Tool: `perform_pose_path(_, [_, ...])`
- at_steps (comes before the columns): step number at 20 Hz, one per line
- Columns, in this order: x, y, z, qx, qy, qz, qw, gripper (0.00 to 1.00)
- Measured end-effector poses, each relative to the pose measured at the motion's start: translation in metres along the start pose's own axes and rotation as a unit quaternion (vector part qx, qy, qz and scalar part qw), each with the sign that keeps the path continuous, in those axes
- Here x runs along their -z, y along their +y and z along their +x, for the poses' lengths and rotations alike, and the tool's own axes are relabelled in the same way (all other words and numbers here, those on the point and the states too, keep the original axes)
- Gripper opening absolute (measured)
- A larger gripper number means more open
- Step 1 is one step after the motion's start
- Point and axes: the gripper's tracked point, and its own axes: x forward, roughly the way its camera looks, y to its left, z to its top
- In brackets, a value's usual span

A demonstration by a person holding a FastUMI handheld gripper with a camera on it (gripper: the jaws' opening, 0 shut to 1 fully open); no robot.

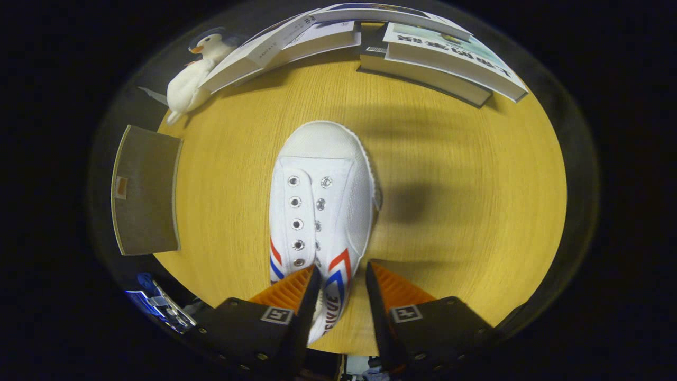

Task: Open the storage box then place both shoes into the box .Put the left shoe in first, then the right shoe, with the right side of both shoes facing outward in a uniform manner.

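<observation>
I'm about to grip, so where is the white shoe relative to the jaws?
In the gripper view the white shoe lies on the wooden table, heel end between the open jaws of the gripper, toe pointing towards the books.

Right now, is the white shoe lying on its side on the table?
No. The white shoe stands upright on the wooden table, eyelets facing up, its heel end between the gripper fingers.

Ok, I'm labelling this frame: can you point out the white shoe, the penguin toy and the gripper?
white shoe (pixel 322 159): gripper view, on its toe cap.
penguin toy (pixel 188 87): gripper view, on its white belly.
gripper (pixel 342 275): gripper view, midway between its fingertips, around the shoe's heel end.
</observation>
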Motion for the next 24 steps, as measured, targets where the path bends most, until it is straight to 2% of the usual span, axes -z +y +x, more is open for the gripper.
perform_pose_path(1, [0.0, 0.0, 0.0, -0.001, -0.002, -0.012, 1.0, 0.42])
perform_pose_path(2, [0.001, -0.003, 0.001, 0.003, -0.004, -0.025, 1.0, 0.41])
perform_pose_path(3, [0.003, -0.005, 0.006, 0.013, -0.003, -0.041, 0.999, 0.3])
perform_pose_path(5, [-0.007, -0.008, -0.006, 0.009, -0.011, 0.0, 1.0, 0.09])
perform_pose_path(6, [-0.001, -0.008, -0.004, 0.004, -0.01, 0.006, 1.0, 0.02])
perform_pose_path(24, [-0.017, 0.052, -0.096, 0.0, -0.032, -0.008, 0.999, 0.01])
